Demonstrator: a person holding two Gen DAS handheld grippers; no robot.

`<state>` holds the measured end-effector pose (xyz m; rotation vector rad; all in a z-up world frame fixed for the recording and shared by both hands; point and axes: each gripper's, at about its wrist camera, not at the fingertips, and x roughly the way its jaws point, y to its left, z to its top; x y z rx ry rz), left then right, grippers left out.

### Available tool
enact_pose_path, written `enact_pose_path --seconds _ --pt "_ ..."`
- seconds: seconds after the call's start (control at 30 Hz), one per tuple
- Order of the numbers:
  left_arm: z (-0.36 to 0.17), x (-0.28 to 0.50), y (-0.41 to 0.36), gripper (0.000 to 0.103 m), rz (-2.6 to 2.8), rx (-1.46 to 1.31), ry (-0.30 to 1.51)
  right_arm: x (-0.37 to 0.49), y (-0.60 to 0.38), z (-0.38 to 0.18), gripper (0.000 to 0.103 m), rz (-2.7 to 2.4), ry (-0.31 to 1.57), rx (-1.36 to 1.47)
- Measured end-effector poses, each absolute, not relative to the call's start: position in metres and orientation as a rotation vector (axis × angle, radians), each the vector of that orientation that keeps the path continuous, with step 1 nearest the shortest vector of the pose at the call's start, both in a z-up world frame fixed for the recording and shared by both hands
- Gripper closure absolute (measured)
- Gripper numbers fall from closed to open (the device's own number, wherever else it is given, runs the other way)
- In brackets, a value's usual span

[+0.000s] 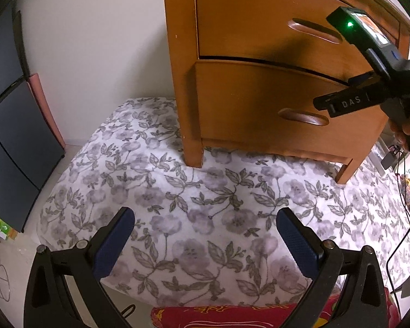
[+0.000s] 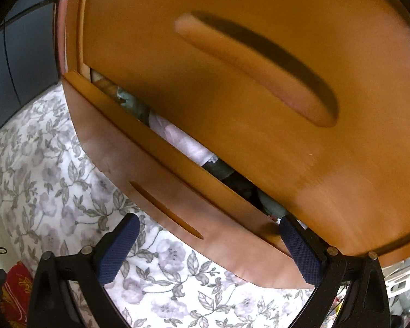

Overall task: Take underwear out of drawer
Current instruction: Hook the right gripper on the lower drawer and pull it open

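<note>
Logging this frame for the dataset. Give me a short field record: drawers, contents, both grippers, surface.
upper drawer: closed
lower drawer: pulled out a crack
contents: folded clothes visible in gap, white and dark pieces
left gripper: open, empty, above floral sheet
right gripper: open, at lower drawer's front, one finger by the gap
underwear: none taken out yet

Two drawers (image 1: 273, 27), two tools (image 1: 205, 232), one cabinet (image 1: 183, 82).
</note>
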<state>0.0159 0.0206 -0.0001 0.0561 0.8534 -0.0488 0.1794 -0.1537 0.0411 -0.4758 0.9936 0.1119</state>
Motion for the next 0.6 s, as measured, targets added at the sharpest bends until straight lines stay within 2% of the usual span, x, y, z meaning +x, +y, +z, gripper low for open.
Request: enact_pose_path --seconds 0.6 --pt "-0.005 0.021 0.020 0.000 -0.117 0.037 0.888 0.190 -0.146 0.031 0.000 0.173 1.160 -0.593"
